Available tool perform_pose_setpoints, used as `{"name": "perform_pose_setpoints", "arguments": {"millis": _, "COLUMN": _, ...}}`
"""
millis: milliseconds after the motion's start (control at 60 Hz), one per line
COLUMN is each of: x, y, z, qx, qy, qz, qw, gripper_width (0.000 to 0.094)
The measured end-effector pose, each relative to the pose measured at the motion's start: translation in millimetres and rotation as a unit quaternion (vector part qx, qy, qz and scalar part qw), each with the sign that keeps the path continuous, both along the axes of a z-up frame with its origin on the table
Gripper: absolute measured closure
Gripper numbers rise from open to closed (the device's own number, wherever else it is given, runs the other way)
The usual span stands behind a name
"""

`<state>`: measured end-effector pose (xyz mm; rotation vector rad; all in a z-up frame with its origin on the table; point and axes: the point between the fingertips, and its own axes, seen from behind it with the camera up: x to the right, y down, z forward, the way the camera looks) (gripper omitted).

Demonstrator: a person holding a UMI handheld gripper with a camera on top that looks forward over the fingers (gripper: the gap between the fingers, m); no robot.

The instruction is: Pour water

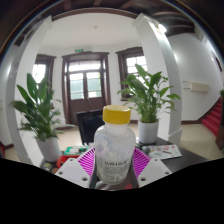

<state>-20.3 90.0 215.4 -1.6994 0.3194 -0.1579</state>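
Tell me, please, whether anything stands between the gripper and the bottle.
Nothing does. The bottle, with its yellow cap, already sits between the gripper's pink pads, which flank it closely on both sides. Whether both pads press on it cannot be told. The plants stand well beyond it.

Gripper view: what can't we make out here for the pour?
- Bottle: its base is cut off below, behind the tool, so its support is hidden.
- Label text: too small to read.
- Water level: the white body is opaque.
- Pink pads: they flank the bottle; whether they touch it is unclear.
- Receiving vessel: none in view.
- Table items beyond the potted plants: too small to identify.
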Motion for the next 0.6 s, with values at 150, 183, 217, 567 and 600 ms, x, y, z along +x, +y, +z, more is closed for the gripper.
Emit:
{"name": "perform_pose_setpoints", "arguments": {"millis": 150, "x": 44, "y": 2, "z": -60, "qx": -0.048, "qy": -0.032, "qz": -0.032, "qw": 0.998, "gripper_width": 0.0454}}
{"name": "perform_pose_setpoints", "arguments": {"millis": 183, "x": 49, "y": 3, "z": -71, "qx": -0.055, "qy": -0.040, "qz": -0.036, "qw": 0.997, "gripper_width": 0.0455}}
{"name": "perform_pose_setpoints", "arguments": {"millis": 217, "x": 55, "y": 2, "z": -82, "qx": -0.064, "qy": -0.051, "qz": -0.040, "qw": 0.996, "gripper_width": 0.0455}}
{"name": "perform_pose_setpoints", "arguments": {"millis": 567, "x": 70, "y": 0, "z": -161, "qx": -0.085, "qy": -0.035, "qz": -0.039, "qw": 0.995, "gripper_width": 0.0446}}
{"name": "perform_pose_setpoints", "arguments": {"millis": 600, "x": 70, "y": 0, "z": -162, "qx": -0.086, "qy": -0.037, "qz": -0.038, "qw": 0.995, "gripper_width": 0.0447}}
